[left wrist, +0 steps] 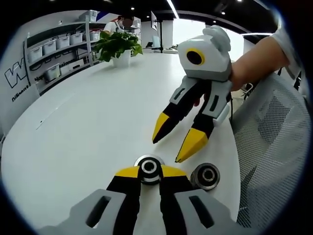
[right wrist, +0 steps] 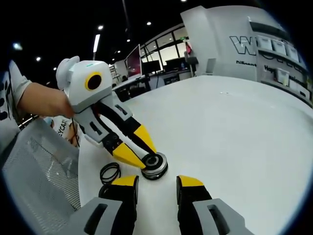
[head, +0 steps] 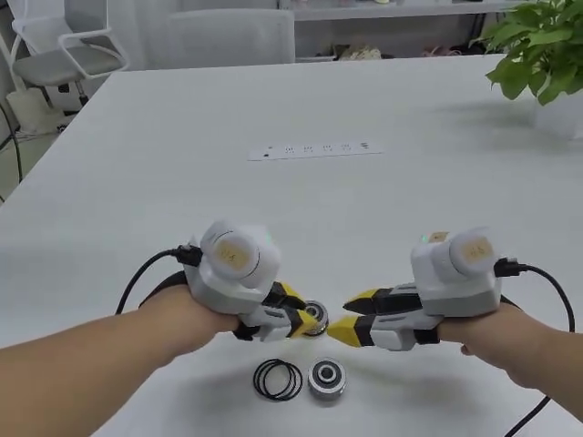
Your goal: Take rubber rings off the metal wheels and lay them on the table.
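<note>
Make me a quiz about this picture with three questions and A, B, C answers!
1. Where are the black rubber rings?
A. On the floor. B. On a shelf. C. On the table, beside the loose wheel.
2. How many metal wheels are there?
A. One. B. Two. C. Four.
3. How is the right gripper?
A. Open, holding nothing. B. Shut on a wheel. C. Shut on the rings.

Answers:
1 C: the rings lie flat next to the loose wheel.
2 B: one lies on the table, and the held wheel sits in the left gripper.
3 A: its yellow jaws stand apart.
</note>
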`<state>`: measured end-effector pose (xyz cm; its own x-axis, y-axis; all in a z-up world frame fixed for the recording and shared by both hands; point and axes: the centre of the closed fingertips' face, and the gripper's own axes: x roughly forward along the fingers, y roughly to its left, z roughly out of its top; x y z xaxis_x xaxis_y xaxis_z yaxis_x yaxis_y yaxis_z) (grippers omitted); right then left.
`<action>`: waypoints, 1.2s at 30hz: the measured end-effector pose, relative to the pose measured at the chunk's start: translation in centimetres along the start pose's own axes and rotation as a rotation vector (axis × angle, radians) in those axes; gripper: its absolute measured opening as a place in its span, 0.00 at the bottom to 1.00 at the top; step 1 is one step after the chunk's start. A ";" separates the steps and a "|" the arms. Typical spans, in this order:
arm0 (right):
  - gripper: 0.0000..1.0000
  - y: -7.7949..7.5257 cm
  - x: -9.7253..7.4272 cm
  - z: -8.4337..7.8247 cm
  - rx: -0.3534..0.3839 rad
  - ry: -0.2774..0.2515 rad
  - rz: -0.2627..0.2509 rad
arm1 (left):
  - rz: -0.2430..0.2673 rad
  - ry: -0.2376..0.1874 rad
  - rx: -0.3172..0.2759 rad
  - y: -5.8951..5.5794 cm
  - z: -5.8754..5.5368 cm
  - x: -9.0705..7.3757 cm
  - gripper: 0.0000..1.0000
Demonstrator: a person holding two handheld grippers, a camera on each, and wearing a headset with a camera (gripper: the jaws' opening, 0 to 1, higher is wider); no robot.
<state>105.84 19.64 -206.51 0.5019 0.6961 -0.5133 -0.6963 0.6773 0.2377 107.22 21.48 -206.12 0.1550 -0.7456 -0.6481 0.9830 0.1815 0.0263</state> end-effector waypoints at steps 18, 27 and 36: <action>0.23 0.1 1.6 -0.5 -0.075 0.054 0.019 | 0.031 -0.033 -0.027 0.2 0.1 0.1 0.07; 0.16 0.2 2.1 -0.6 -0.143 0.066 0.016 | 0.036 -0.035 -0.035 0.2 0.0 0.2 0.07; 0.00 -0.3 1.7 -1.0 -0.092 0.065 -0.005 | 0.038 -0.037 -0.053 0.3 0.0 0.3 0.07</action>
<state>106.40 20.36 -208.32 0.4730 0.6737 -0.5678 -0.7396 0.6538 0.1597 107.55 21.31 -206.31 0.1961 -0.7604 -0.6191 0.9701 0.2426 0.0092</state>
